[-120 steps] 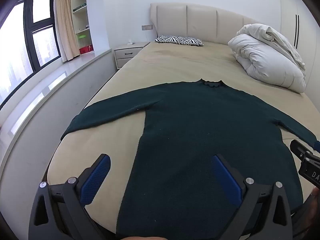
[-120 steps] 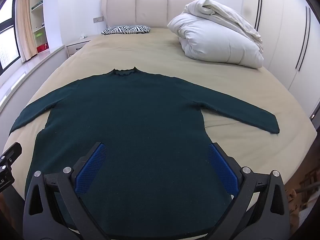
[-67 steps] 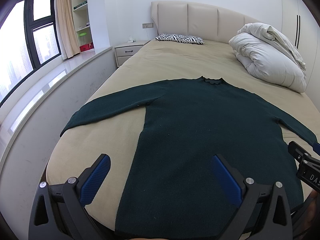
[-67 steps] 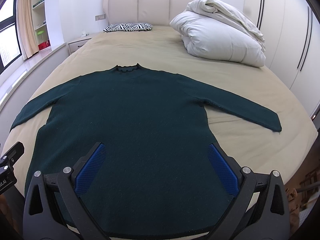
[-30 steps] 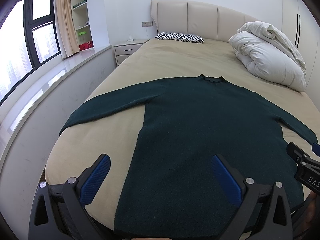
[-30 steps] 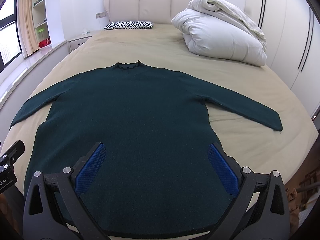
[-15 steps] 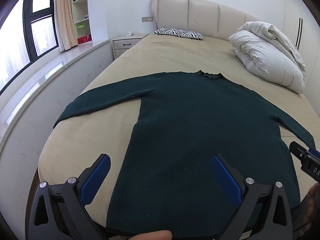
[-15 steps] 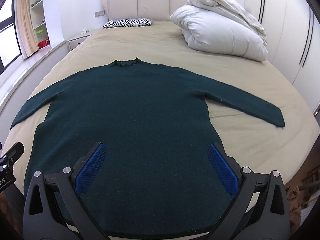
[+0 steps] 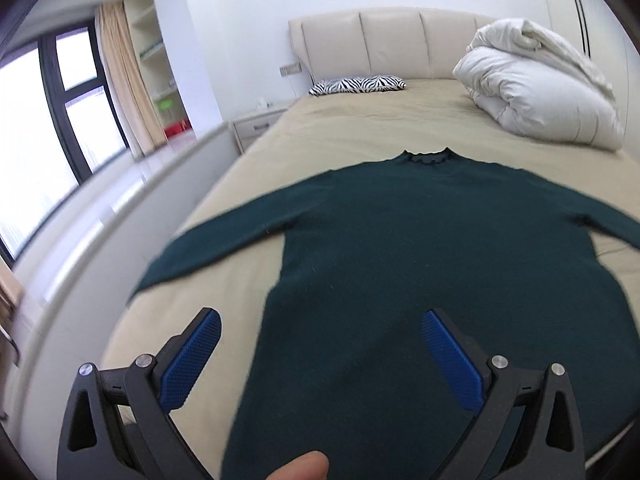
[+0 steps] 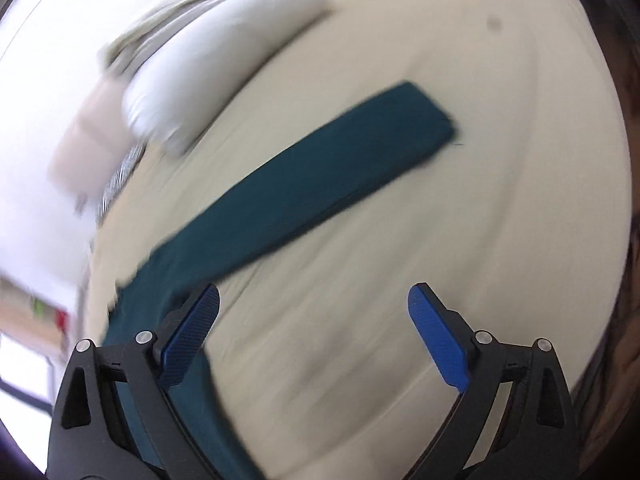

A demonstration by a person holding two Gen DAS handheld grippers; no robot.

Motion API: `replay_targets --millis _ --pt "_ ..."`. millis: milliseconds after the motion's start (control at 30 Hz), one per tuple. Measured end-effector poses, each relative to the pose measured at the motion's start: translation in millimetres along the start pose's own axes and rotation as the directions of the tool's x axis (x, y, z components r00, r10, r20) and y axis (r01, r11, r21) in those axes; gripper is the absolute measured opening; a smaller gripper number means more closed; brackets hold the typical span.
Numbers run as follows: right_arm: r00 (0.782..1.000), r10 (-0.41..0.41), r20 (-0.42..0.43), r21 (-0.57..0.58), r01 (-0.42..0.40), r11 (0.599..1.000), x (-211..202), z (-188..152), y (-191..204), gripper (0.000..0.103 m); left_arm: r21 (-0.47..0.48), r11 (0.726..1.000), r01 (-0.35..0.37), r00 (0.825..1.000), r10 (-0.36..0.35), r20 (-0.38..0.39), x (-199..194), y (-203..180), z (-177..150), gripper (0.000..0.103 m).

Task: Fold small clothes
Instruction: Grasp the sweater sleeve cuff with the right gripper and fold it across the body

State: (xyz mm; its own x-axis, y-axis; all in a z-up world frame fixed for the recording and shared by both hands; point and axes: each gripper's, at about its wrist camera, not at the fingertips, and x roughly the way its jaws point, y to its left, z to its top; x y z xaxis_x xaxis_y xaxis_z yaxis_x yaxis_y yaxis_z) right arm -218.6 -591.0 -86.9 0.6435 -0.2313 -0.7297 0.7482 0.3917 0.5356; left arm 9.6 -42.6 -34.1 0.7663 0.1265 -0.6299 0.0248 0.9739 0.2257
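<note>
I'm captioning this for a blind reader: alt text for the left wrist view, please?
A dark green sweater lies flat, sleeves spread, on a beige bed, seen between the open left gripper. A white duvet is bundled near the headboard.

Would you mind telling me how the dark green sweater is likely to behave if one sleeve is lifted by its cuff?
The sweater lies flat and limp on the bed, so the sleeve would probably droop floppily. Its knit looks soft and matte, so slipping seems unlikely. The open right gripper may drag the body along.
</note>
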Motion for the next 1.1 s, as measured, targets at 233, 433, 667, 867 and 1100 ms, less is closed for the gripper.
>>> replay_targets --millis 233,433,667,867,1100 --pt "1.000 0.028 -0.003 0.213 -0.026 0.977 47 82 -75 0.073 -0.045 0.991 0.124 0.987 -0.127 -0.093 29 -8 12 0.103" --pt "0.999 0.042 0.034 0.223 -0.048 0.974 77 113 -88 0.056 -0.200 0.922 0.333 0.921 -0.363 -0.143 54 -3 14 0.103" --pt "0.999 -0.026 0.023 0.129 0.023 0.991 81 122 -58 0.010 -0.257 0.884 0.391 0.879 -0.442 -0.180 70 -2 10 0.103" --pt "0.997 0.000 0.075 -0.068 0.005 0.998 65 110 29 0.008 -0.322 0.862 0.392 0.869 -0.461 -0.178 87 19 12 0.103" --pt "0.982 0.189 -0.016 -0.455 -0.176 0.873 67 30 218 0.008 -0.443 0.794 0.416 0.850 -0.513 -0.120 111 56 17 0.103"
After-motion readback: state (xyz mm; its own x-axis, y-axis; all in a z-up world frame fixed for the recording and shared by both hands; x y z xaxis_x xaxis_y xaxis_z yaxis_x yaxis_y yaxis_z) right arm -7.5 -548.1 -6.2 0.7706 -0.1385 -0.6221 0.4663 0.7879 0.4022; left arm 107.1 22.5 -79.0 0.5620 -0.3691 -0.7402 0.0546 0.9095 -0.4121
